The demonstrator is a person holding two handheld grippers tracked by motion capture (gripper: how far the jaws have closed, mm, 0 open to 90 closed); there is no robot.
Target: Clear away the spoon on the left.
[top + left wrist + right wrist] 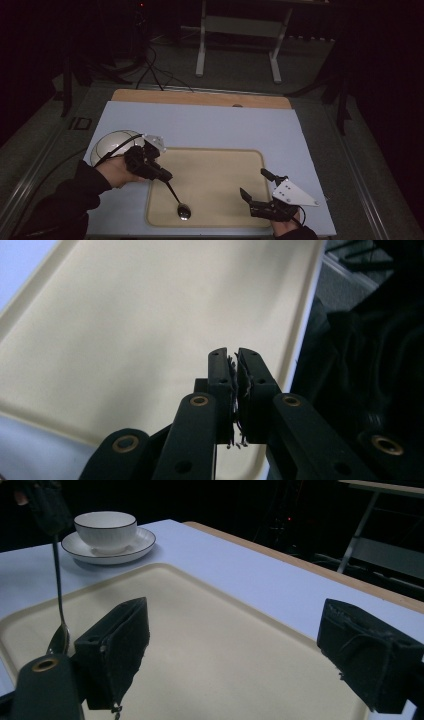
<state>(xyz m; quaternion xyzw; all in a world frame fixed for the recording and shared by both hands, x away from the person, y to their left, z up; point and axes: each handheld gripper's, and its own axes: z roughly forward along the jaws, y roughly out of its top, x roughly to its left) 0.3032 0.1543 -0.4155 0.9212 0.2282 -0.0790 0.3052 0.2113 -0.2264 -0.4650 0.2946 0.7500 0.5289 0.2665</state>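
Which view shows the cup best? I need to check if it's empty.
The right gripper view: the cup stands clear on its saucer, though its inside is hidden. In the high view the left gripper and cable partly cover it.

Dim room, grey floor

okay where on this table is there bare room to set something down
The tray is bare across its middle and far half. The table is bare between the tray's far rim and the wooden edge, also right of the tray. It's crowded near-left: spoon in the left hand-held gripper, bowl on its saucer.
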